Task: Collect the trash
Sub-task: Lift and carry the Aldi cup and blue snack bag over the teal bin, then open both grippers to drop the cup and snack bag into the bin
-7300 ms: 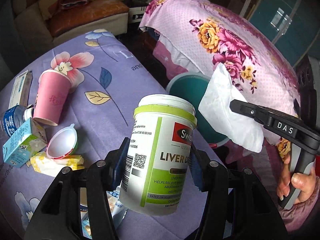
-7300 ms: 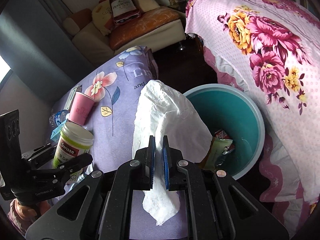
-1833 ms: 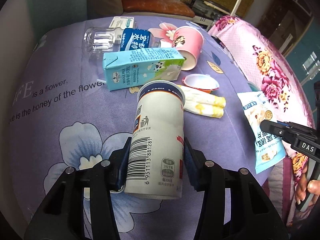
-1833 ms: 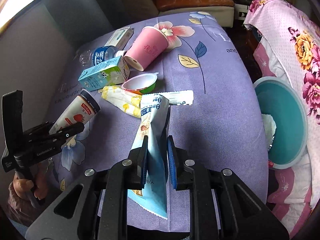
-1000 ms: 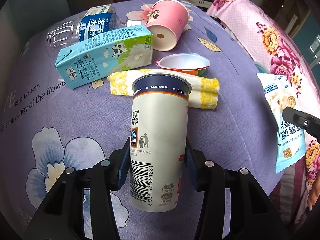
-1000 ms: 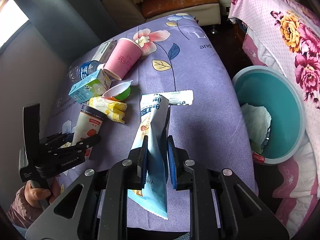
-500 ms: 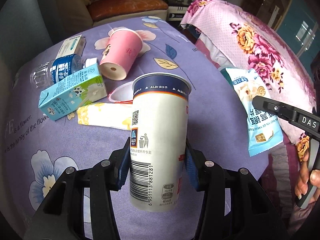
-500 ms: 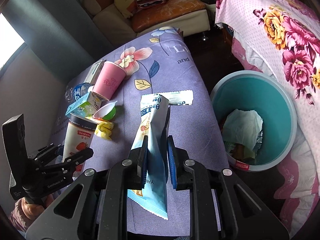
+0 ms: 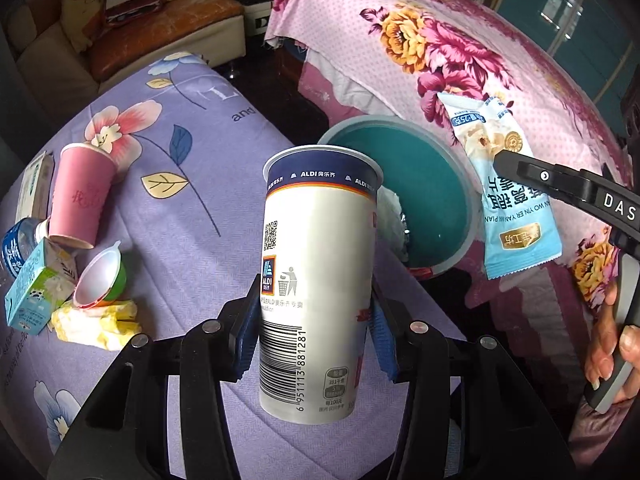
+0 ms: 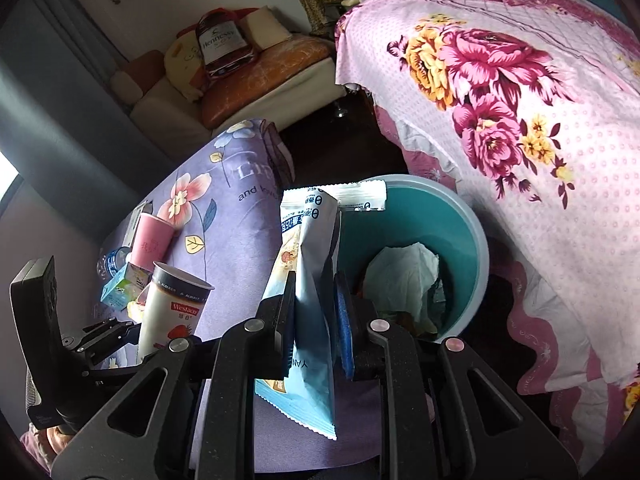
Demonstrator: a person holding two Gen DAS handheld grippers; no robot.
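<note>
The ALDI yoghurt cup [image 9: 320,280] is white with a navy band under its rim, a thin orange-red stripe below that, and a black barcode and QR code. The snack packet [image 9: 510,188] is pale blue and white with a gold seal and a gold label. The bin [image 9: 436,184] is teal inside with a pale grey-blue rim. The tablecloth [image 9: 192,184] is lilac with pink flowers and blue and yellow leaves. The bedspread [image 9: 460,52] is pink, dotted white, with magenta and orange roses. The paper cup [image 9: 78,196] is pink; the milk carton [image 9: 34,292] is light blue, white and green.
</note>
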